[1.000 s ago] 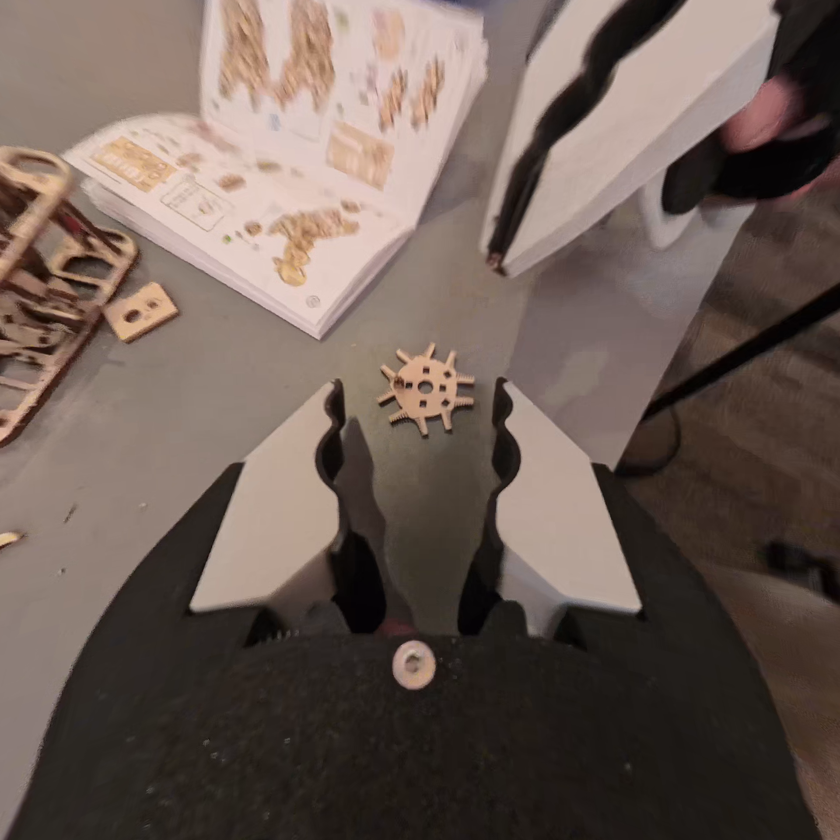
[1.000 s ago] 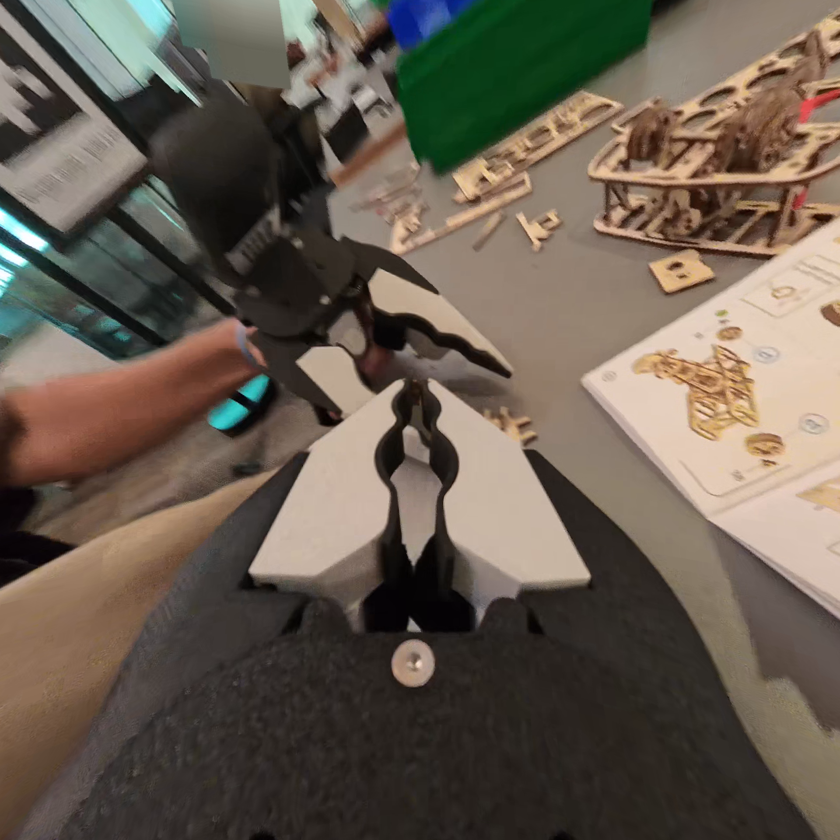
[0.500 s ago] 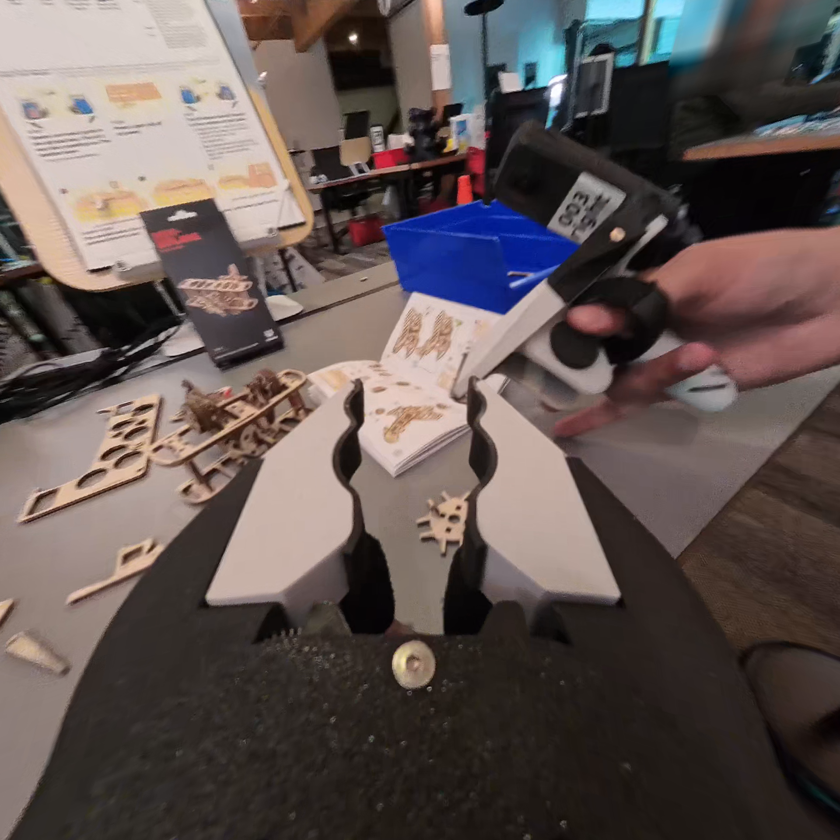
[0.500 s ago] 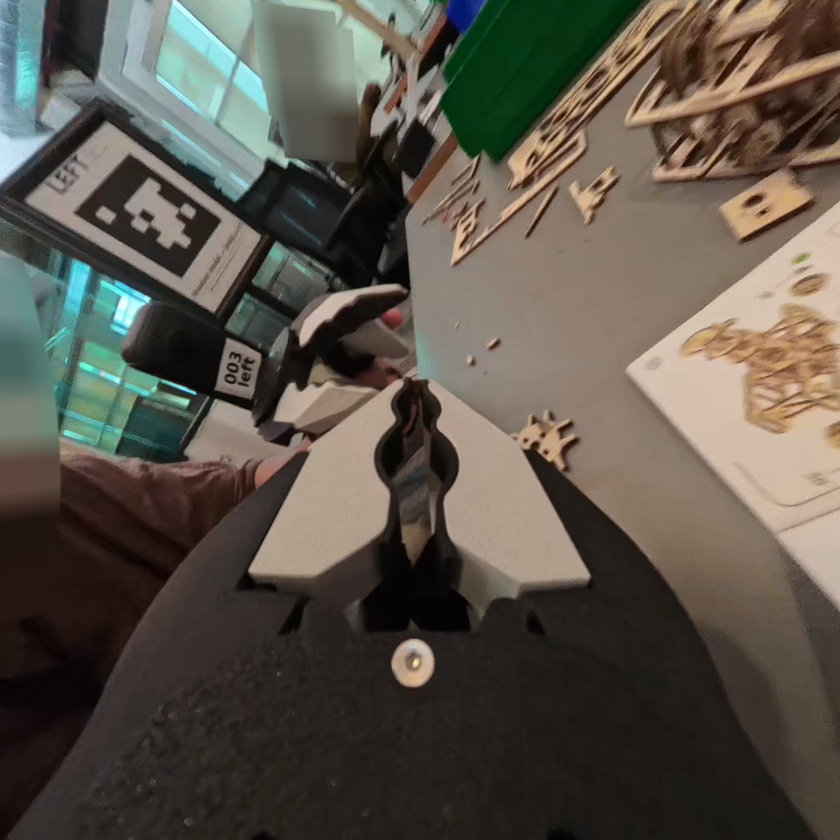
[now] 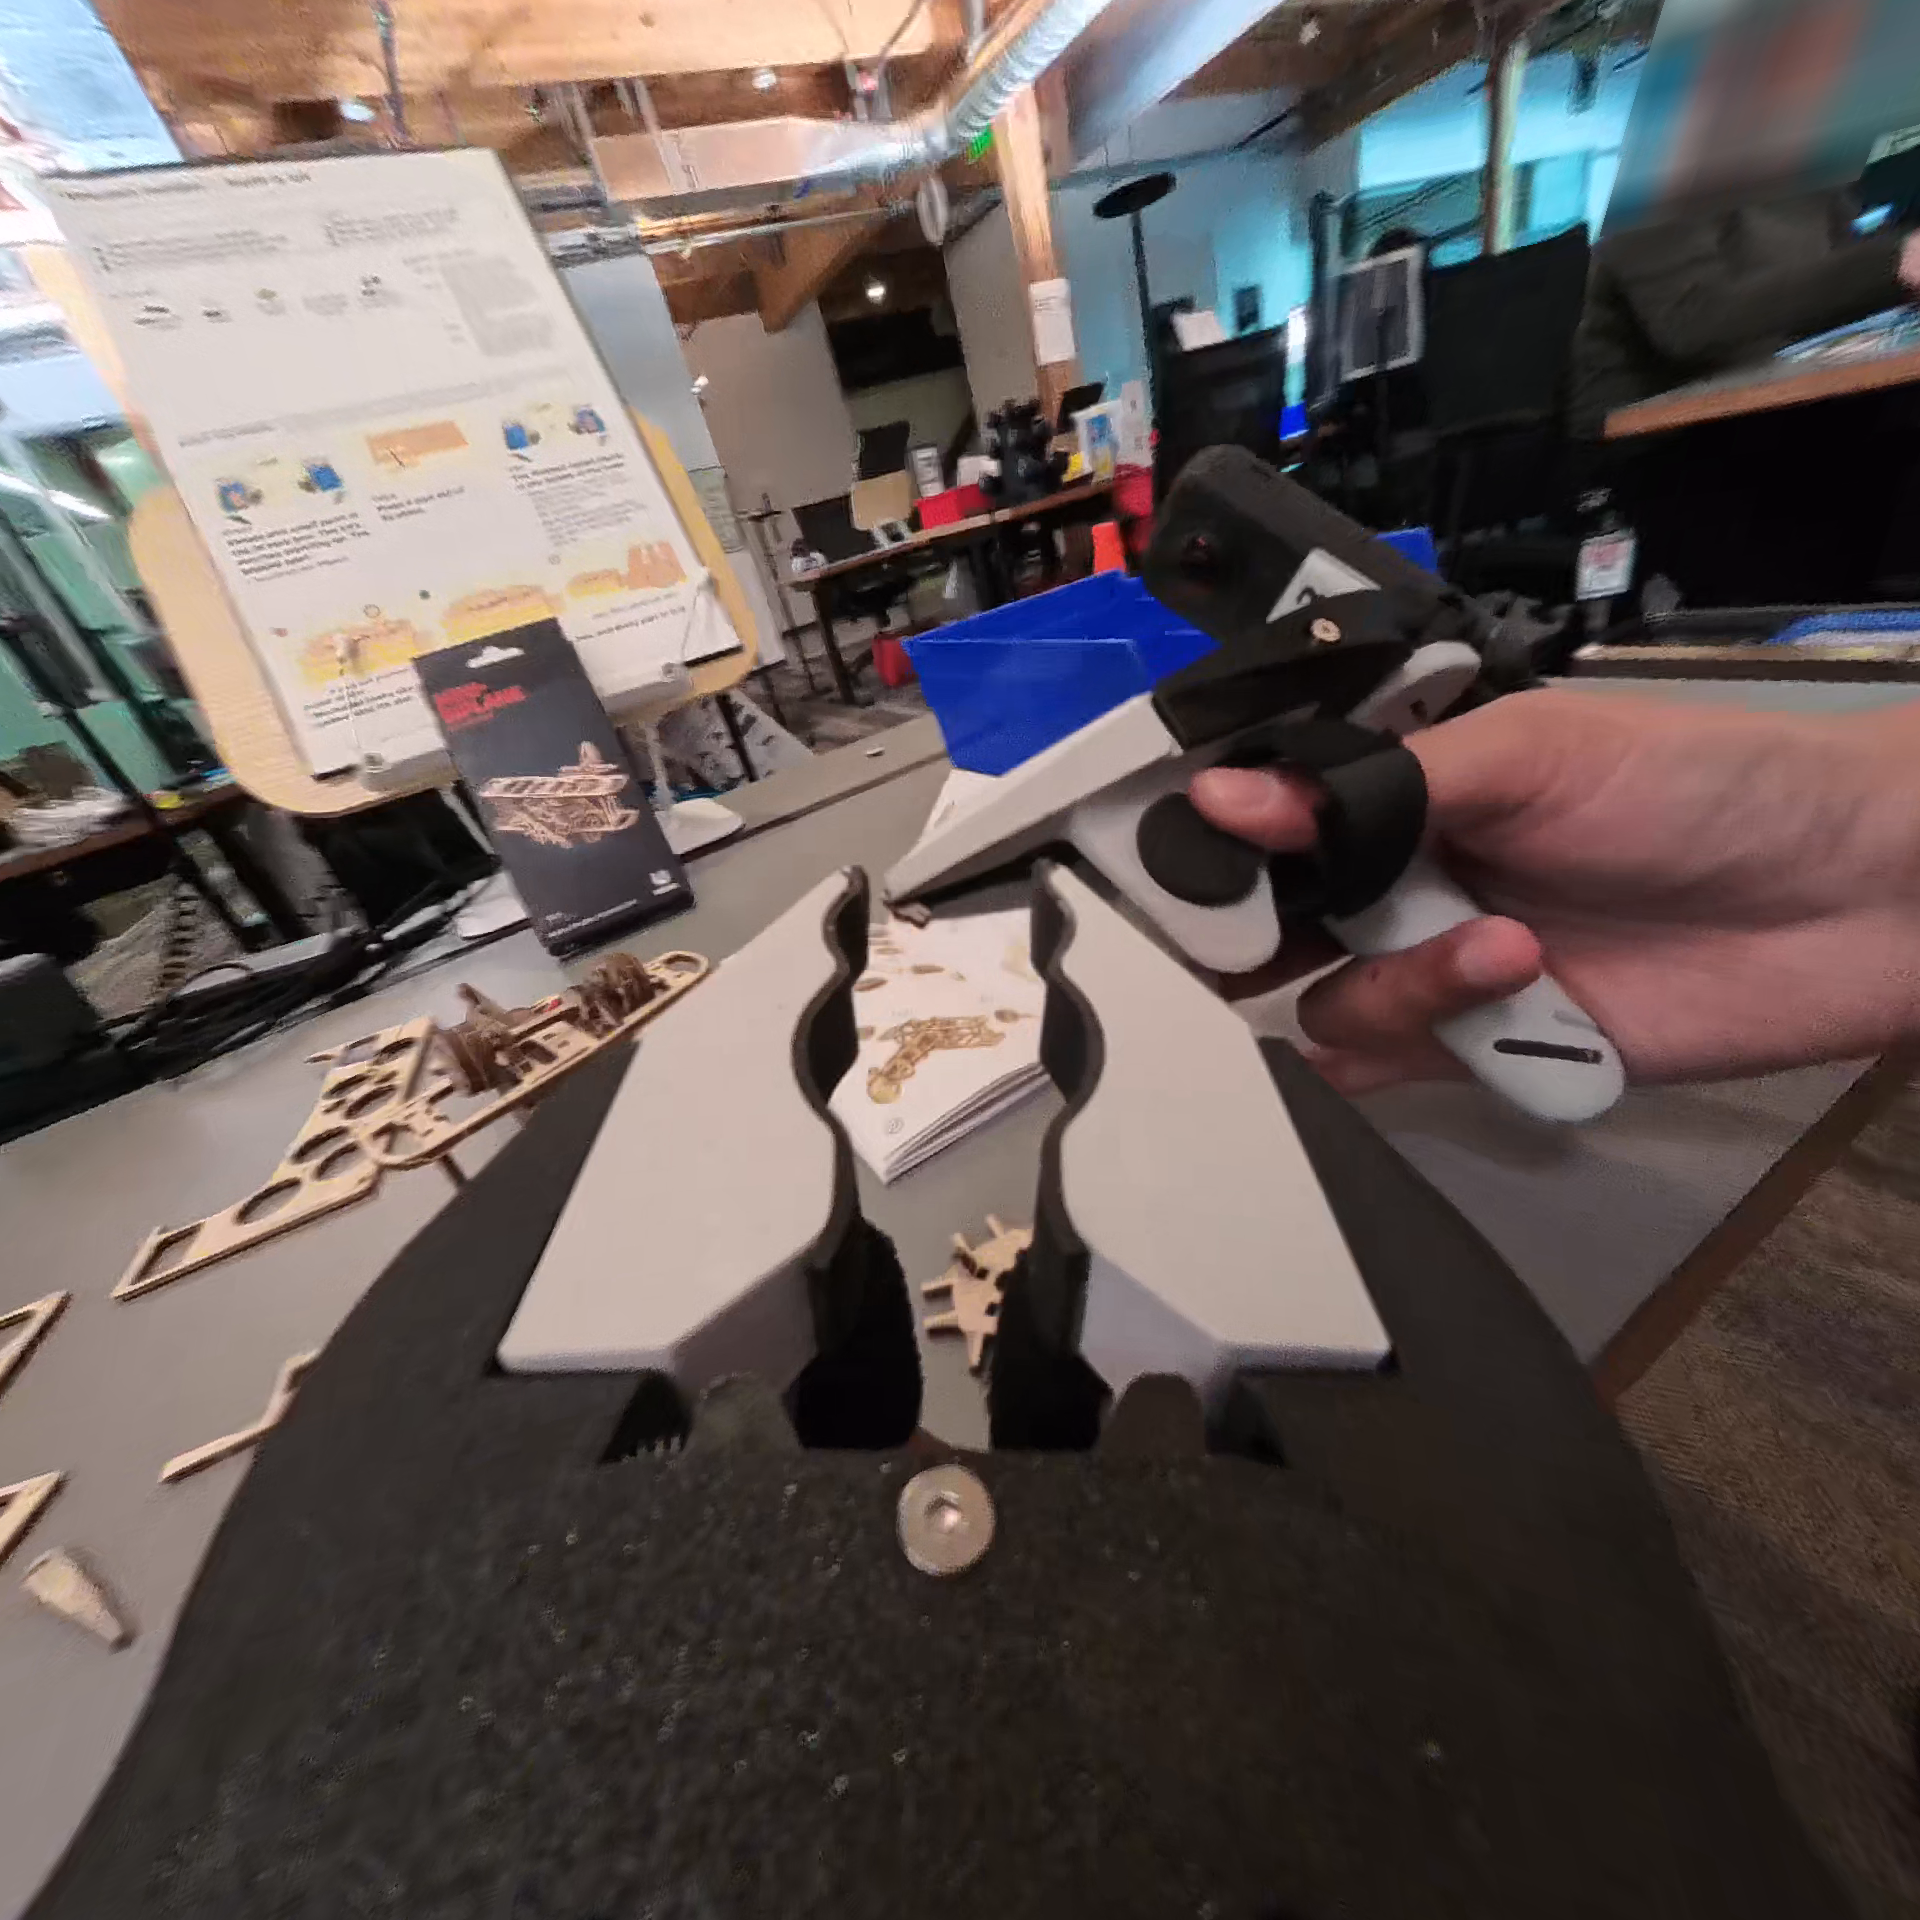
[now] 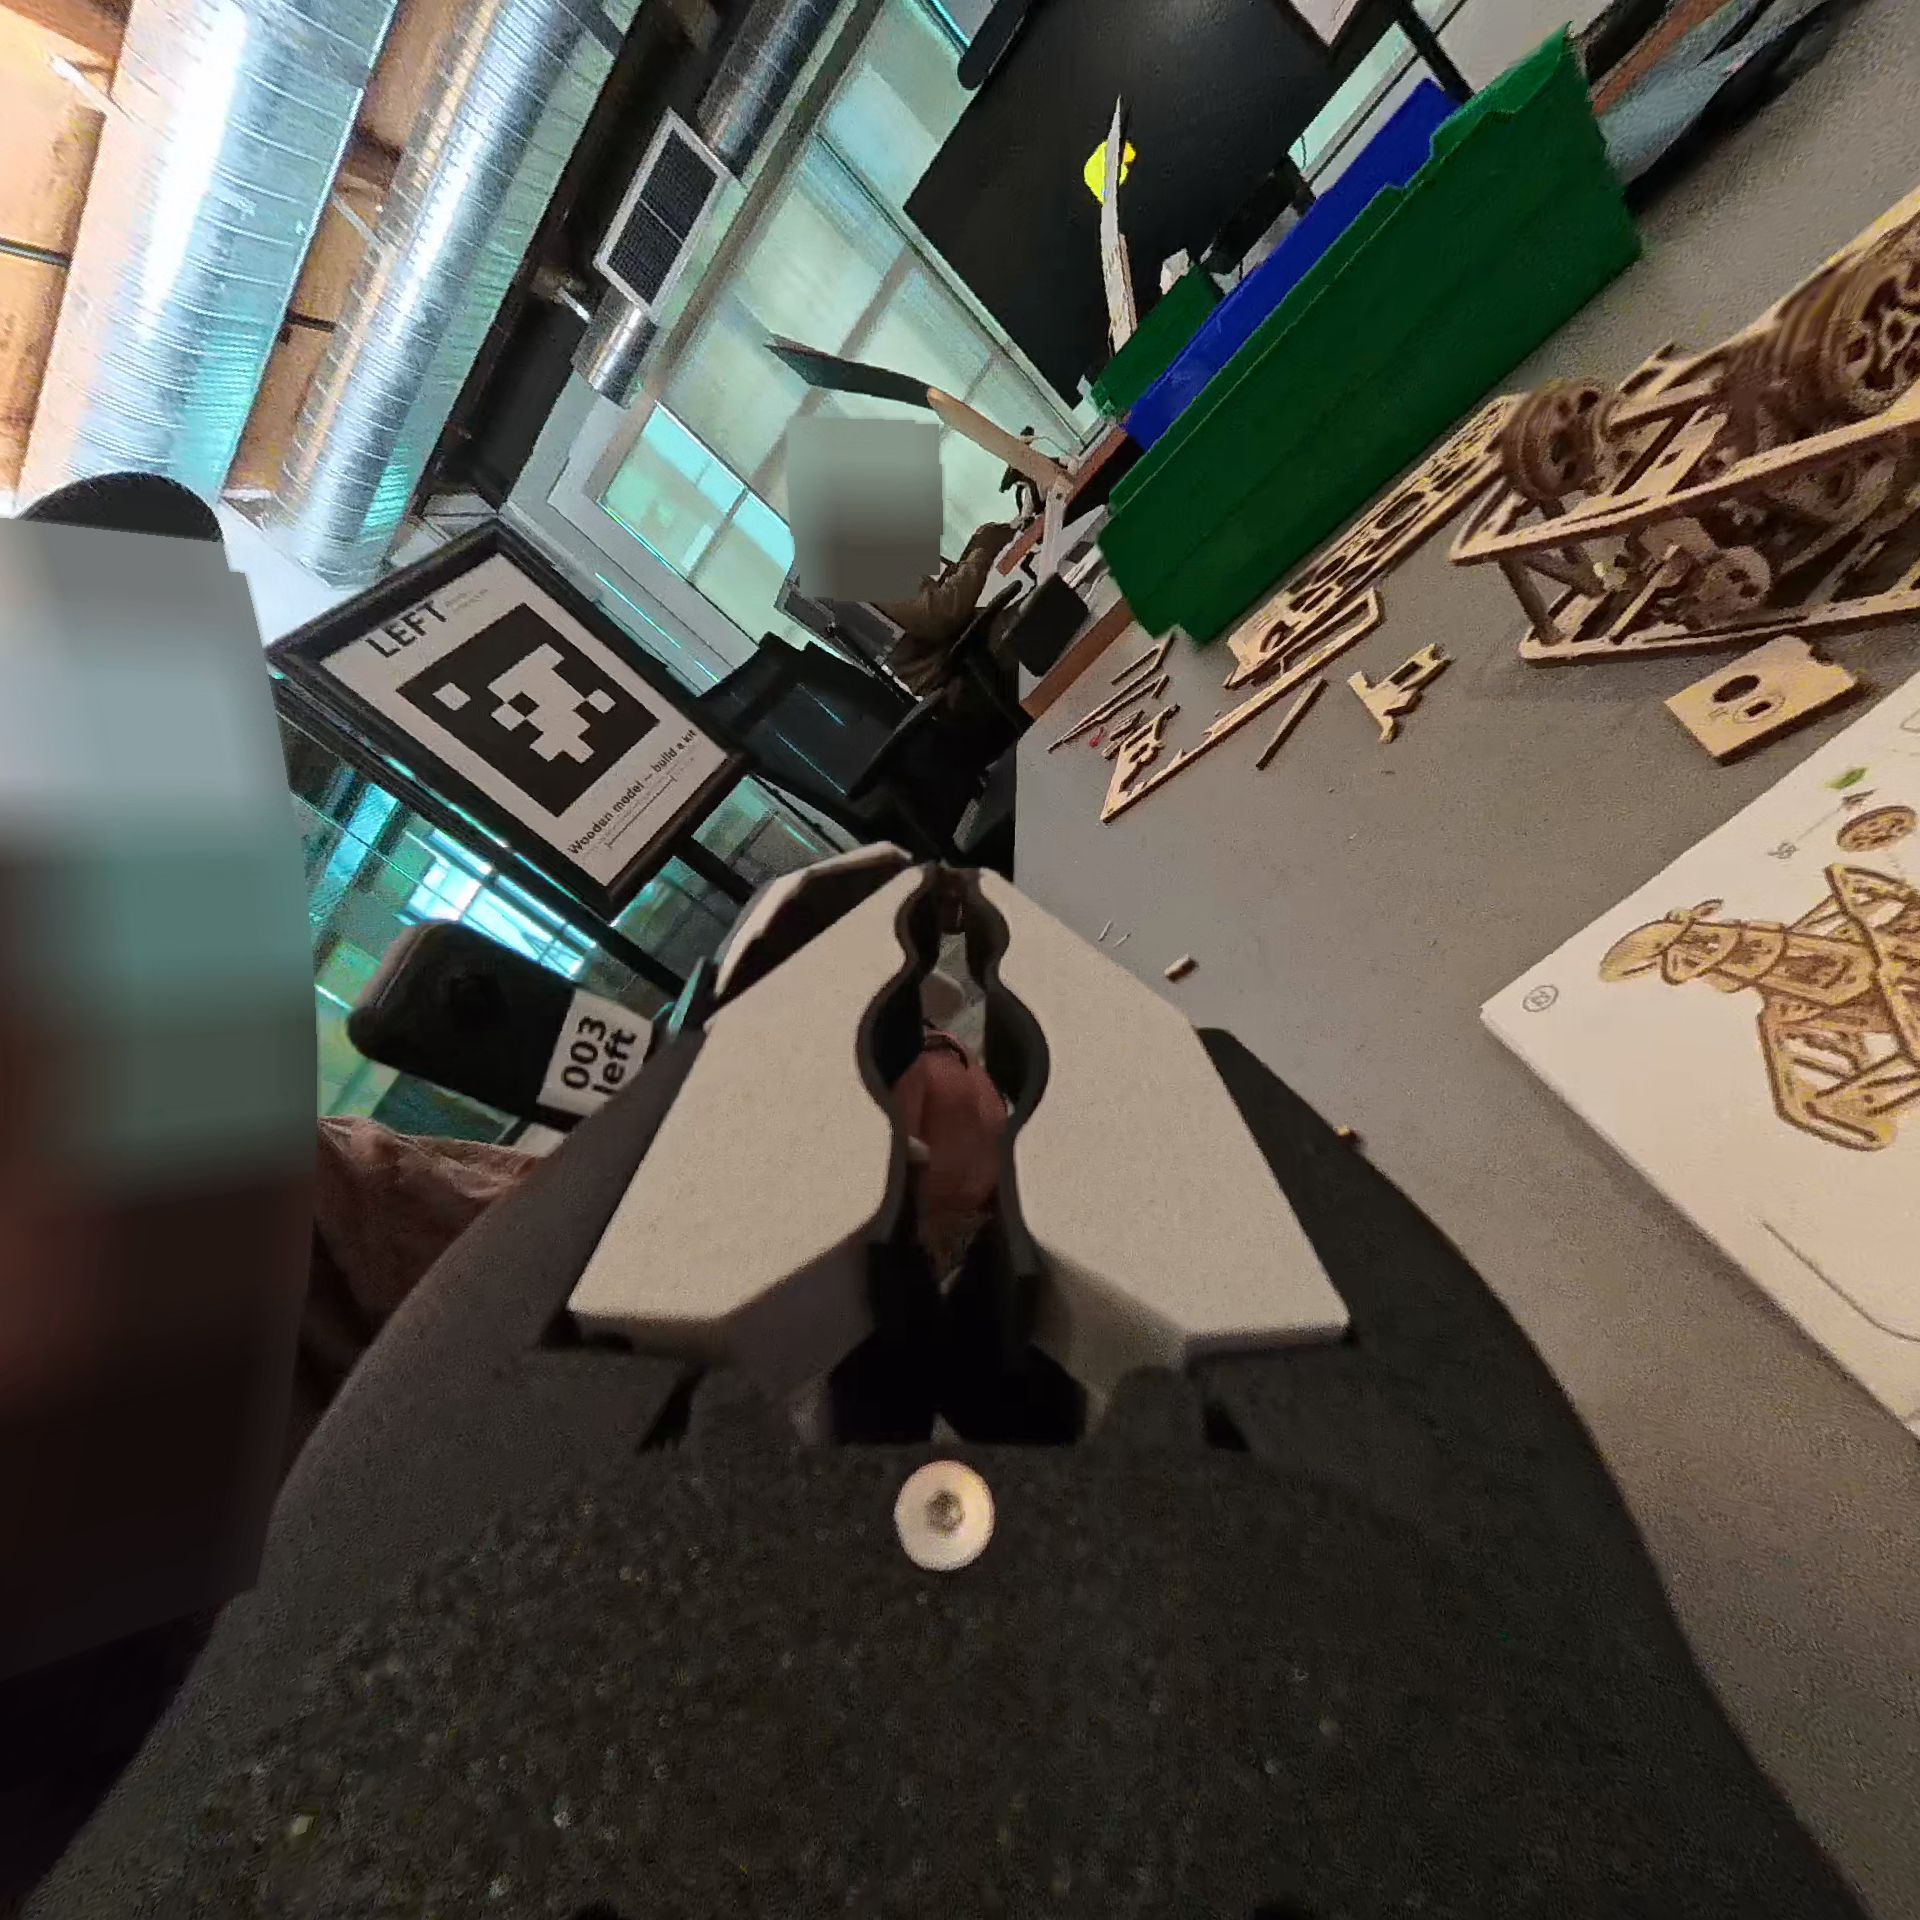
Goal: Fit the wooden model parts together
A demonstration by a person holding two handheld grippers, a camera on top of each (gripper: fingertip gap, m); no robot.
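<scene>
A small wooden gear with spokes lies flat on the grey table, low between the fingers of my left gripper, which is open, empty and held above it. My right gripper, held in a hand, hovers just beyond the left fingertips and is shut on a tiny brown wooden piece. In the right wrist view the right gripper shows shut, with the left gripper's black body behind it. The partly built wooden model stands at the left, and also shows in the right wrist view.
An open instruction booklet lies just past the gear. Flat wooden frames and loose parts lie around the model. A black kit box, a blue bin and a green bin stand farther back. The table edge runs on the right.
The left gripper has tilted up from looking down on the gear to looking level across the table. The right gripper has turned and come close to the left fingertips, still shut.
</scene>
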